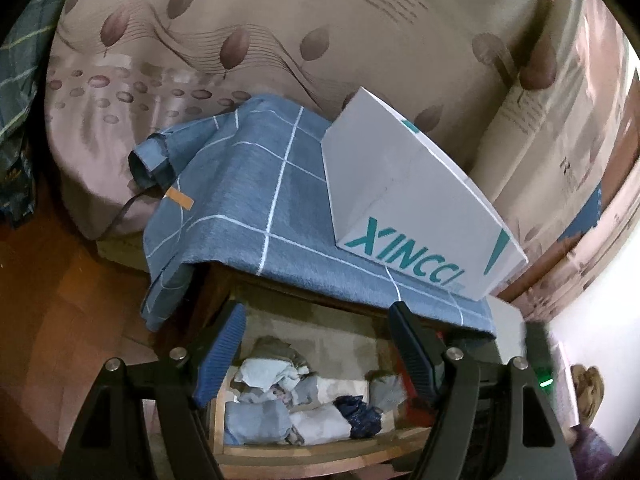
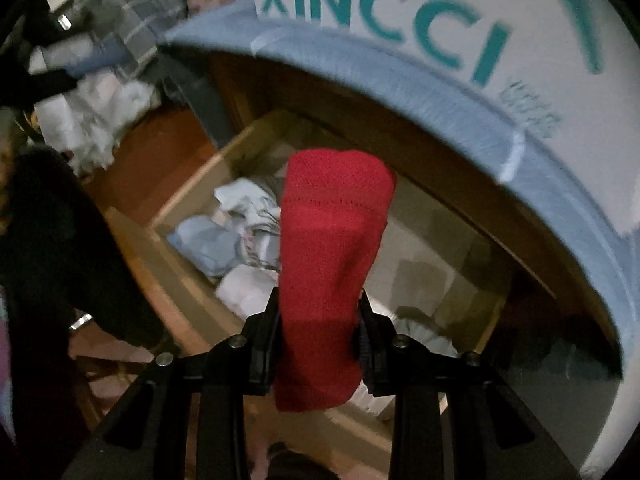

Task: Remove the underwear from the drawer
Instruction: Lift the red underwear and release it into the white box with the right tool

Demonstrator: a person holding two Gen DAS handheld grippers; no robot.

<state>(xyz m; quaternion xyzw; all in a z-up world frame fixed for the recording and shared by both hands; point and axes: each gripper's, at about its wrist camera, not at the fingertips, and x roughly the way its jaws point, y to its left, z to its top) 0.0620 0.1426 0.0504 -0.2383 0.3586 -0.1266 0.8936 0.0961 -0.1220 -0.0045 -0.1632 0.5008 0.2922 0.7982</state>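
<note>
Hanging above the open drawer (image 2: 192, 292), the right claw (image 2: 320, 320) pinches a red knitted piece of underwear (image 2: 332, 240) between its two pads; the cloth stands up past the fingertips and also droops below them, clear of the drawer's contents. Beneath it, inside the drawer, lie crumpled pale blue and white garments (image 2: 240, 240) toward the drawer's left side, while the right side shows mostly the bare lining. The left claw (image 1: 320, 356) hovers over the same drawer (image 1: 304, 446) with its blue-padded fingers (image 1: 224, 352) spread wide and nothing between them; through the gap the folded garments (image 1: 280, 408) and a dark blue patterned piece (image 1: 360, 416) show in the drawer. Above the drawer, the cabinet top is draped in a blue checked cloth (image 1: 272, 200), and on that cloth sits a white box (image 1: 416, 208) with teal lettering. Behind the cabinet lies a bed (image 1: 240, 32) with a beige leaf-patterned cover.
</note>
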